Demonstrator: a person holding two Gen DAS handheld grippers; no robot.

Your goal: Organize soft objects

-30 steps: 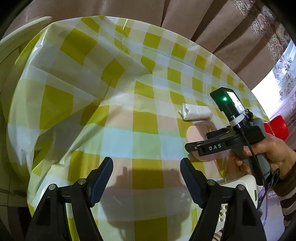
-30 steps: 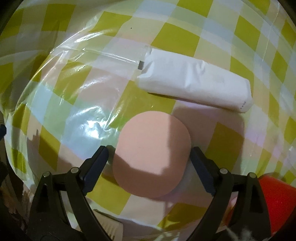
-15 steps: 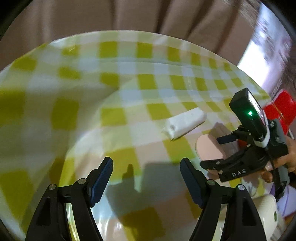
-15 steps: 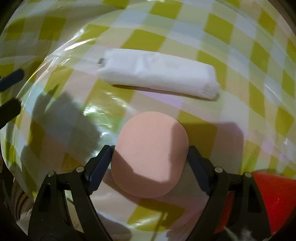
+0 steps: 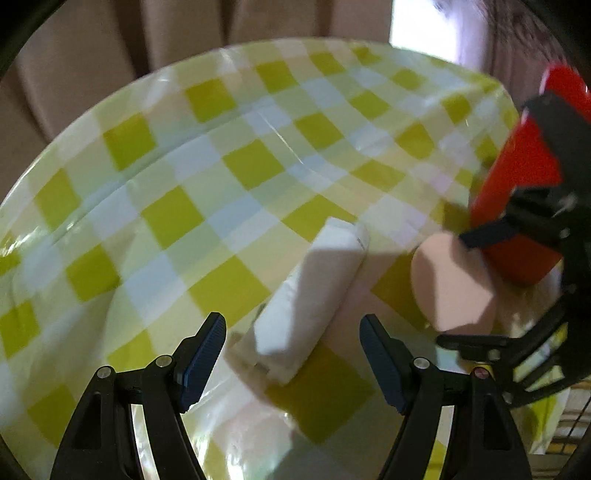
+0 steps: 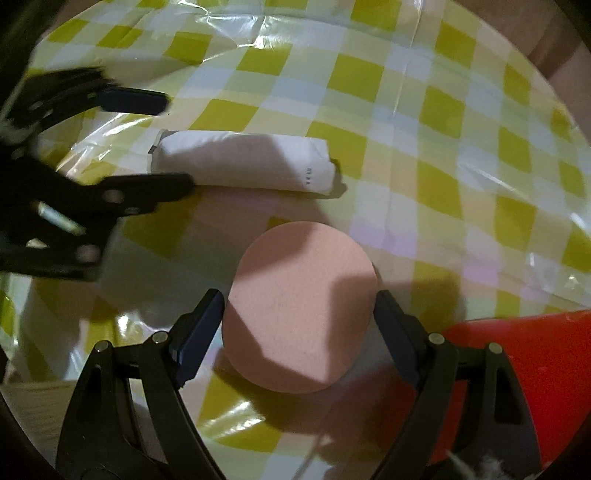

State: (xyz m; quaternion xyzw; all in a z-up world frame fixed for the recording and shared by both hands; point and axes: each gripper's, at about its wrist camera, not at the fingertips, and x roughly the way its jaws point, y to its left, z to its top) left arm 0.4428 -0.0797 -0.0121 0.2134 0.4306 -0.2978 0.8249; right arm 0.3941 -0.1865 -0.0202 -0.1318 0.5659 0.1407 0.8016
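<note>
A round pink sponge (image 6: pixel 301 308) sits between the fingers of my right gripper (image 6: pixel 299 325), which is shut on it; the sponge also shows in the left wrist view (image 5: pixel 454 284). A white tissue pack (image 5: pixel 314 291) lies on the checked tablecloth just ahead of my open left gripper (image 5: pixel 293 354), its near end between the fingertips. In the right wrist view the pack (image 6: pixel 243 160) lies beyond the sponge, with the left gripper's fingers (image 6: pixel 147 188) on either side of its left end.
A yellow-green checked plastic tablecloth (image 5: pixel 236 162) covers the table. A red container (image 6: pixel 524 373) stands at the right, also seen in the left wrist view (image 5: pixel 524 184). Curtains (image 5: pixel 184 33) hang behind the table.
My left gripper has swung right and moved in on the tissue pack, which now lies between its fingertips. My right gripper has closed its jaws onto the pink sponge.
</note>
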